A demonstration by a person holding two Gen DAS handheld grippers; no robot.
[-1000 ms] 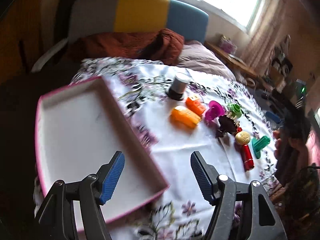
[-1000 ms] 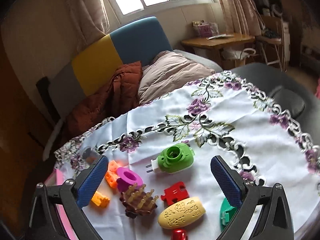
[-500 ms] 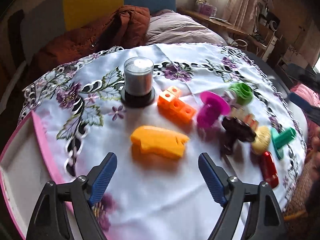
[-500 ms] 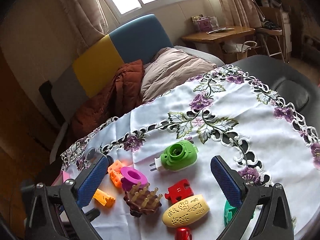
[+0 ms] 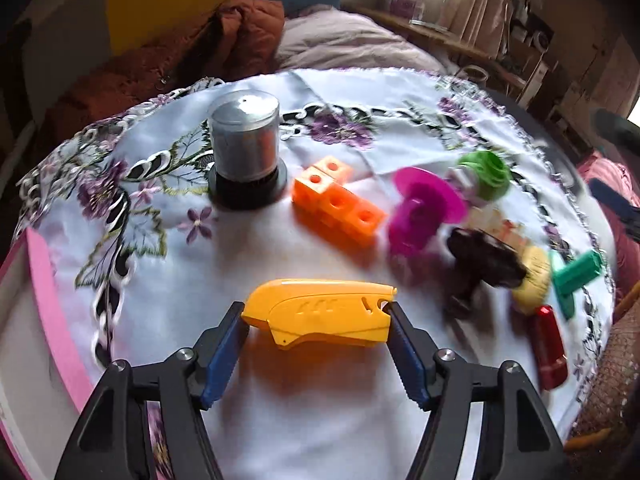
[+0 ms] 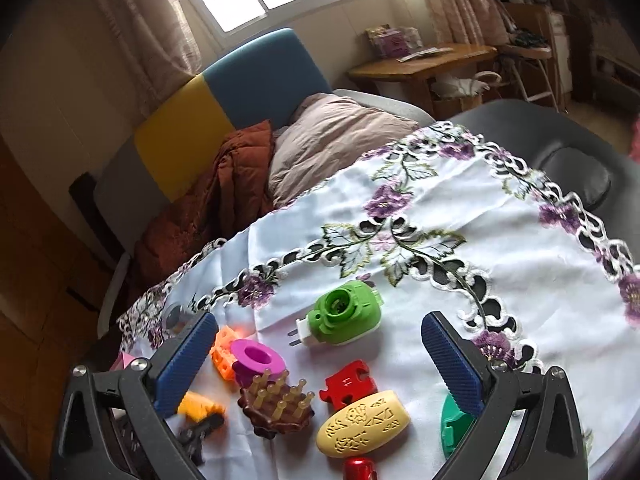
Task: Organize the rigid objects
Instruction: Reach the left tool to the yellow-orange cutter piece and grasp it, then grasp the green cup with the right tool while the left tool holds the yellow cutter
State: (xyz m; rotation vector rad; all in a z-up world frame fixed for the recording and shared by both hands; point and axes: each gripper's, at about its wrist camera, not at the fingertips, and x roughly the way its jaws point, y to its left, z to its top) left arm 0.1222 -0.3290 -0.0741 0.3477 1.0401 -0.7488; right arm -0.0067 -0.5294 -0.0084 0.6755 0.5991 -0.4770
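Left tongs (image 5: 316, 334) around yellow piece (image 5: 320, 312).

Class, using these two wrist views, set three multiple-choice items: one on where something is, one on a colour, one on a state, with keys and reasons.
1. Where does the grey cylindrical canister on its black base stand?
A. inside the pink-rimmed tray
B. on the flowered tablecloth beyond the orange connecting-cube block
C. on the wooden desk

2. What colour is the plug-in device with a round socket?
A. green
B. blue
C. white

3. How is the yellow-orange plastic case?
A. stacked on the cubes
B. standing upright
C. lying on the cloth between the left gripper's jaws

Key: 1 B, the canister sits on cloth behind the cubes; 2 A, its body is green; 3 C, the closing jaws flank its ends.
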